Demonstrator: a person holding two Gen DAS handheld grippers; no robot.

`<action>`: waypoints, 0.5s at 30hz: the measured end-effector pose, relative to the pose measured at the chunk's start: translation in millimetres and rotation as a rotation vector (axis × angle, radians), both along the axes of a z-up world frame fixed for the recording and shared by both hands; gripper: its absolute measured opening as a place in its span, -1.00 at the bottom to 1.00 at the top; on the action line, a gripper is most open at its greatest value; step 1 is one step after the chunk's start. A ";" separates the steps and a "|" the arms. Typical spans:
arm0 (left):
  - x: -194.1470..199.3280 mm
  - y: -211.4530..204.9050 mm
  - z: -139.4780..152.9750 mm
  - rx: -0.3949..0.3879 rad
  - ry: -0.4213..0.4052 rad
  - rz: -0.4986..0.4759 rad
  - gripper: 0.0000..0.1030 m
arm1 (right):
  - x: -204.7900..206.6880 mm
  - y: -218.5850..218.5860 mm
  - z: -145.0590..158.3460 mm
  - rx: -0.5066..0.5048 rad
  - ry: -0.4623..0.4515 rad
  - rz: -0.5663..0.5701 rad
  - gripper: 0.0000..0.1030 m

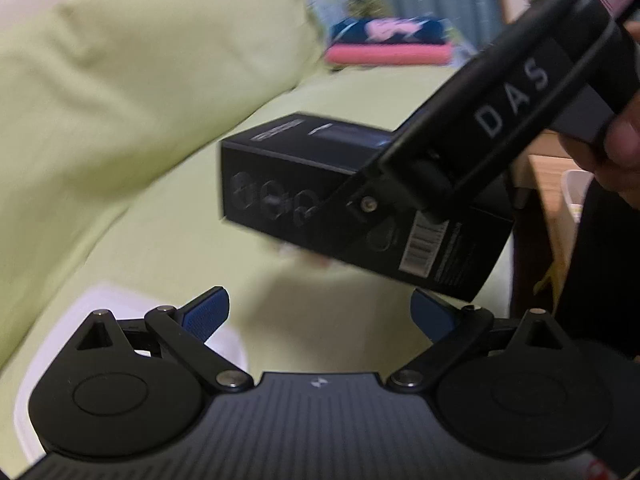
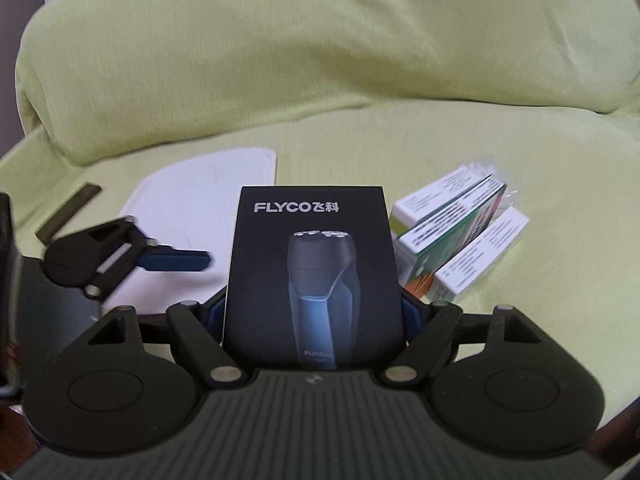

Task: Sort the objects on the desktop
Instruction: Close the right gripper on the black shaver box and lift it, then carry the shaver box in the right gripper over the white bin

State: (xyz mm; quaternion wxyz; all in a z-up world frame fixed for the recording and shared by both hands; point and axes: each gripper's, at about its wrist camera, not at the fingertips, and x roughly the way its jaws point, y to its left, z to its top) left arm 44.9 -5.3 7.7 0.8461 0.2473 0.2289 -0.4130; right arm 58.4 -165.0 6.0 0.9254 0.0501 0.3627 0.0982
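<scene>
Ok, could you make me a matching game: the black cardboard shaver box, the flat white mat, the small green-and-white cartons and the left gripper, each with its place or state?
Things:
1. black cardboard shaver box
2. flat white mat
3. small green-and-white cartons
4. left gripper

Places or states:
a. open, empty
b. bundled in clear plastic
c. spread flat on the green cloth
d. clamped in the right gripper

Pairs: 1-d, 2-c, 3-b, 4-a

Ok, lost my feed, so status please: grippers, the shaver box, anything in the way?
Right gripper shut on black shaver box, lifted. Left gripper open, empty. Small white-and-green boxes right of it, white sheet left, on the green cover.
</scene>
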 end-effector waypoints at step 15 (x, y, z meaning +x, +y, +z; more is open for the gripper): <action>-42.4 -64.5 41.6 -0.046 -0.136 -0.393 0.91 | -76.5 -78.6 46.7 0.077 -0.008 -0.068 0.50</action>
